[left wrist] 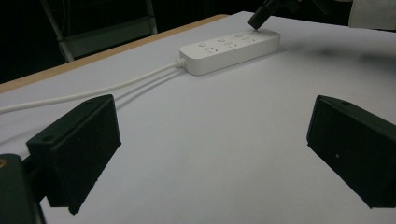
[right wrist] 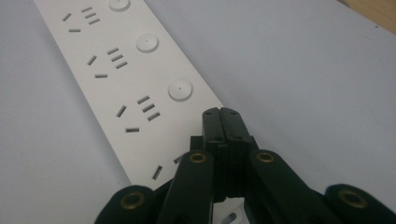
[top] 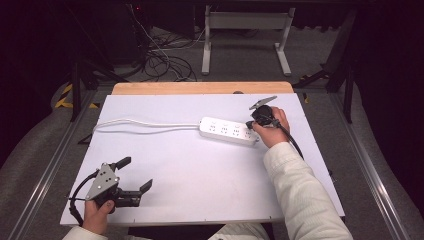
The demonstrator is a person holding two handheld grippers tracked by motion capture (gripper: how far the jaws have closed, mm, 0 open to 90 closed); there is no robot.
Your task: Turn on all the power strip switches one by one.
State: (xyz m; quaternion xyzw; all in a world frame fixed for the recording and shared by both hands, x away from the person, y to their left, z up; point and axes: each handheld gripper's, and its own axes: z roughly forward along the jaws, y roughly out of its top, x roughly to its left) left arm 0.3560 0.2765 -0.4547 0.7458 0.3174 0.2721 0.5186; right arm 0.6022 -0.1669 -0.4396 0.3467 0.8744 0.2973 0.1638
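- High view: a white plastic power strip (top: 229, 131) with a row of sockets lies on the far right part of the white-topped bench (top: 200, 175), slanting slightly, its right end well short of the bench's right edge.
- Its white cable (top: 145, 125) runs left from the strip's left end as a doubled line and loops back near the left edge of the bench.
- The right gripper (top: 249, 125) is held at the strip's right end, its jaws closed together with nothing between them; in the right gripper view the shut tips (right wrist: 219, 122) sit over the strip's long edge, just beside the nearest round white button (right wrist: 180, 89).
- From the left gripper view, that black tip touches or nearly touches the strip's top at its far end; I cannot tell which.
- The left gripper (top: 136, 175) is near the front left corner of the bench, jaws spread wide and empty, well apart from the strip.
- Bare white bench surface lies between the two grippers, across the whole middle and front.
- A strip of light wood (top: 200, 88) shows along the far edge of the bench, beyond the white top.
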